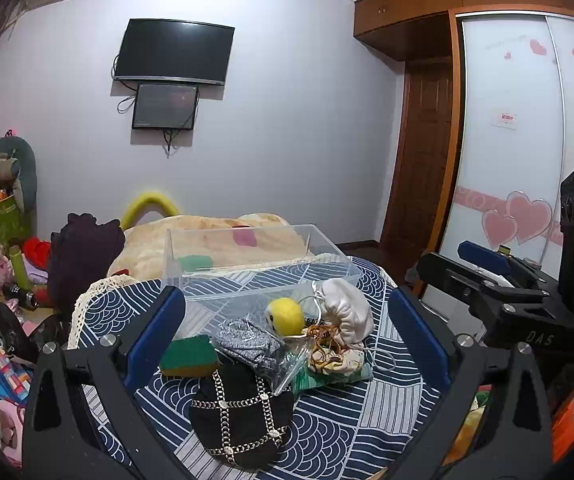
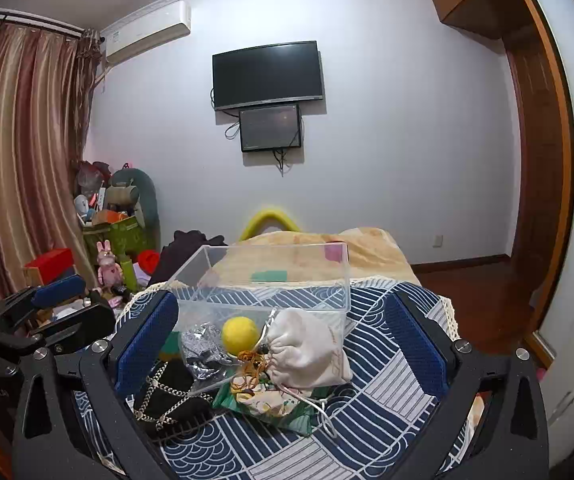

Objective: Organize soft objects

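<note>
Soft objects: a small heap lies on the blue wave-patterned cloth of the tabletop [image 1: 351, 432], none of it in the box yet.
Left gripper [image 1: 287, 344]: its blue-padded fingers [image 1: 155, 332] stand wide apart and hold nothing; they frame the heap from the near side.
Right gripper [image 2: 283, 344]: fingers [image 2: 147, 340] likewise spread wide, empty, aimed at the same heap from a little further right.
Nearest item: black chain-trimmed bag [image 1: 239, 412], at the front edge of the heap.
Just behind it: green-and-yellow sponge [image 1: 189, 356] on the left, touching a clear plastic bag of grey fabric [image 1: 251, 344].
Middle of heap: yellow ball [image 1: 285, 316], resting against the grey fabric bag and a white drawstring pouch [image 1: 347, 316]; a tangle of brown rubber bands [image 1: 323, 340] lies below the pouch, on a green patterned packet [image 2: 271, 400].
Behind the heap: clear plastic box [image 1: 255, 264], open-topped and seemingly empty; colours seen through its walls look like bedding beyond.
Far: a bed with a beige blanket [image 1: 207, 236], then a wall-mounted TV [image 1: 173, 50].
Step in hand: judged as the very start, choosing a first item before any pick.
Next move calls for: lowering one gripper over a single piece, probably the ball or pouch nearest the box, closing gently since these things squash, and lifting clear of the pouch's loose cord [image 2: 323, 412].
Risk: the rubber bands may snag and drag along.
</note>
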{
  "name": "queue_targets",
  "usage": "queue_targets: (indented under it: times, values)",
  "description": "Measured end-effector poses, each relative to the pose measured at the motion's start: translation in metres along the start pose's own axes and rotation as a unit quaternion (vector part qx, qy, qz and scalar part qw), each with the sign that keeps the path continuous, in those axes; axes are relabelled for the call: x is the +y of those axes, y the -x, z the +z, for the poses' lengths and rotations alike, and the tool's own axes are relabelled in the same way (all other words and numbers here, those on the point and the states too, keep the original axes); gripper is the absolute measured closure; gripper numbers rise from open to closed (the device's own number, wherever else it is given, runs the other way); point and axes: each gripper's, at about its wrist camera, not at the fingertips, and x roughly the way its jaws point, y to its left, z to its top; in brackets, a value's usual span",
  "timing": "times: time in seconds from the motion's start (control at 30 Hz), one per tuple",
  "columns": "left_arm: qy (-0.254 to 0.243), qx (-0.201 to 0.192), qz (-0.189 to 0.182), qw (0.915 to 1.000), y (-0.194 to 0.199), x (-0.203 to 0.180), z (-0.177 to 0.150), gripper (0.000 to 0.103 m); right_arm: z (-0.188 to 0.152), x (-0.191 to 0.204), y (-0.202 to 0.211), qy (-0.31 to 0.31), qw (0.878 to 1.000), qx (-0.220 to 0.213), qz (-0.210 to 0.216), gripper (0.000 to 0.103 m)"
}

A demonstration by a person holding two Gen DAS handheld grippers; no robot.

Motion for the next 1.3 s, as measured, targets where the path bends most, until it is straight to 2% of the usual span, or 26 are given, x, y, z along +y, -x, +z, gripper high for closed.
queue_targets:
  times: [1.3]
  values:
    - [0.003,-0.006,0.002,1.0,0.0011,0.0021,-0.0021,0.0,0.0022,0.0024,0.006,0.0,1.0,-0.008,0.006,0.0]
